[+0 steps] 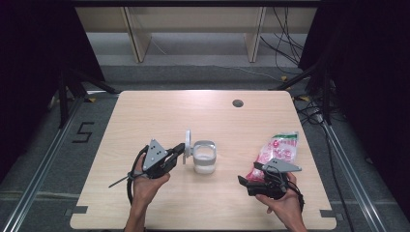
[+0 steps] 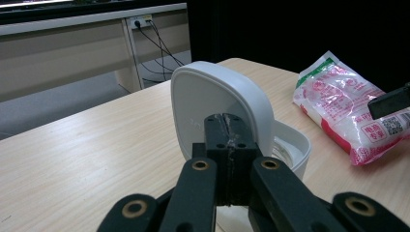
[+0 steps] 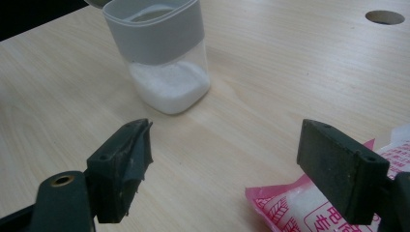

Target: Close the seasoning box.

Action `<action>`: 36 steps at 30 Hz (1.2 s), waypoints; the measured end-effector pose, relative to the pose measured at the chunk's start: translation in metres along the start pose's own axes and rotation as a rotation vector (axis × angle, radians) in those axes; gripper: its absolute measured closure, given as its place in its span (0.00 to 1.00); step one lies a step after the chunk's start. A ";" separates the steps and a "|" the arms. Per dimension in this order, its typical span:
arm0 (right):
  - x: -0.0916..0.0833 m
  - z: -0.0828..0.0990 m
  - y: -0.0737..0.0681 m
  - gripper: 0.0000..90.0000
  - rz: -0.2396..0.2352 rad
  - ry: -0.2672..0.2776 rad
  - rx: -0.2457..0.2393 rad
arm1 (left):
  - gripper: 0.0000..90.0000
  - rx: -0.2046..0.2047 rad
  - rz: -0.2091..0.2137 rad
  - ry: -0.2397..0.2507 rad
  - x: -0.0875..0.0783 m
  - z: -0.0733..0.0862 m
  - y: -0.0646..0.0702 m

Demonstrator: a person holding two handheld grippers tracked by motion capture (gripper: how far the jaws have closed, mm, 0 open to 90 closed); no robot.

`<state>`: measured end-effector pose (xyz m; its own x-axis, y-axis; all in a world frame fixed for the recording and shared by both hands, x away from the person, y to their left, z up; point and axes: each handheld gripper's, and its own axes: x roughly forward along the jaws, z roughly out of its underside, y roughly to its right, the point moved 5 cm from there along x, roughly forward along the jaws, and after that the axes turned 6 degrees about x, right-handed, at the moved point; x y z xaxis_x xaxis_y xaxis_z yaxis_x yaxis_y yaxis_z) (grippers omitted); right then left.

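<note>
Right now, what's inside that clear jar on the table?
The jar holds a low layer of white powder. Its grey upper band hides the inside there, and the lid is off, pinched in the left claw.

Clear square jar (image 1: 204, 159) with a grey collar, upright near the middle of the wooden surface (image 1: 159, 116), open on top, holding a shallow layer of white grains at the bottom. White rounded lid (image 2: 217, 108) just left of the jar, raised on edge above the rim. Pink-and-white sealed bag (image 1: 276, 152) with green top, lying flat well to the right.
</note>
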<state>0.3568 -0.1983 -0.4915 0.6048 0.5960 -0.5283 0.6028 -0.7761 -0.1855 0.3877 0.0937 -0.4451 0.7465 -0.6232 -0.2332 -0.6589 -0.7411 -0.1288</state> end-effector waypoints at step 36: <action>0.001 0.000 -0.002 0.23 -0.011 0.025 0.012 | 0.84 -0.001 0.058 0.029 0.001 -0.003 0.010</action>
<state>0.3567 -0.1964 -0.4919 0.6113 0.6091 -0.5052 0.6031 -0.7719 -0.2009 0.3824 0.0848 -0.4435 0.7091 -0.6723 -0.2124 -0.7014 -0.7034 -0.1153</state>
